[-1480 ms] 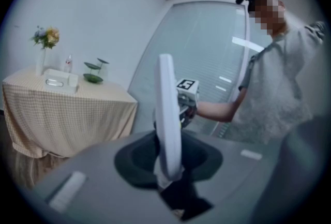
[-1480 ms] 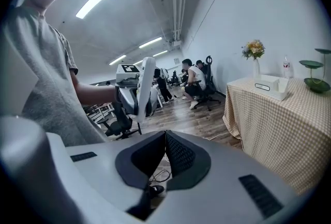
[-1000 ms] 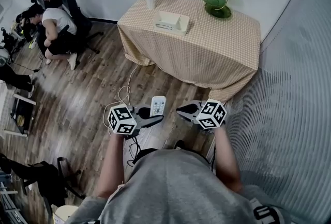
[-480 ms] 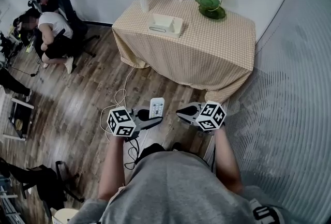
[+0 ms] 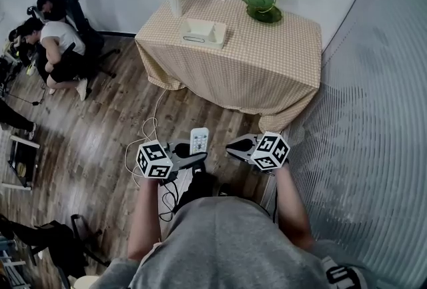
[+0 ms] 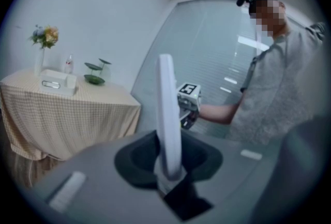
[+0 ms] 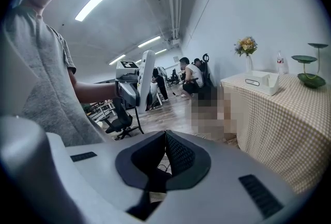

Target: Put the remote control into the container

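Carriage was in hand: remote control (image 5: 199, 140) was pinched by left gripper (image 5: 197, 155), well apart from the container (image 5: 203, 33); right gripper (image 5: 232, 145) was pressed together, empty. Closer approach was judged needed next.

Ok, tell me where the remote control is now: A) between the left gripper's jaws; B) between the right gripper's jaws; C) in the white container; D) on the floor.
A: the remote control stands upright, clamped in the left gripper; the right gripper is shut and empty.
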Demonstrator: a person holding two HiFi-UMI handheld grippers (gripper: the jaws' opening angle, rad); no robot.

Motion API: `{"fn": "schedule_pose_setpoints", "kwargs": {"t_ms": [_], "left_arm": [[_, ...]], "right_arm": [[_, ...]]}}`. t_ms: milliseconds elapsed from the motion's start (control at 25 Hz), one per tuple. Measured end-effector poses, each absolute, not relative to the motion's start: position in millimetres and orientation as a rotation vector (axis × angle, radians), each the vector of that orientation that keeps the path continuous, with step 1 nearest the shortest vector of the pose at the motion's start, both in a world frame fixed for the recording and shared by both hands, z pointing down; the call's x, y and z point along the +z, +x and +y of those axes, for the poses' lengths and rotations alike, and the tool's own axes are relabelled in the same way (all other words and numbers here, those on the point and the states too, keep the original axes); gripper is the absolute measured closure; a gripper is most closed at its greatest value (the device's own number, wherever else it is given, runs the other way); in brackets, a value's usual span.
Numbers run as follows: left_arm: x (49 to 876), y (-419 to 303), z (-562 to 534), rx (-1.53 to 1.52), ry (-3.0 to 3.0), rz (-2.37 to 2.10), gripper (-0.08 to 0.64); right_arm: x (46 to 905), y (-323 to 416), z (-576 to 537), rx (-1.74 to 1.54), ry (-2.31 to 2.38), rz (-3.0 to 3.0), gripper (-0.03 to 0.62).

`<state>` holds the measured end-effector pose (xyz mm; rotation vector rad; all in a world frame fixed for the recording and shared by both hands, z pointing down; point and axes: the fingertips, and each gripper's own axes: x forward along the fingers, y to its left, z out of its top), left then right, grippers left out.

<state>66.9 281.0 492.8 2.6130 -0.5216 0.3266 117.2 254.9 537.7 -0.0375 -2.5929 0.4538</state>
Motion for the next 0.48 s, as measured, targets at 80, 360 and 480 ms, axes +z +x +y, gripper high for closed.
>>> {"fn": "schedule_pose_setpoints", "kwargs": {"t_ms": [80,360,480], "left_arm": [[495,68,277,0.332,2.611,-0.505,0.469],[494,65,264,0.331,2.614,-0.458,0.470],[497,63,253,0.329,2.615,-0.443,0.471]], "right_arm": [[540,119,251,0.460,-0.028,-2.585,0.574],[538,115,240,0.461,-0.016,-2.561,0.574],[539,114,231,0.465,-0.011,-2.554,0.574]]}}
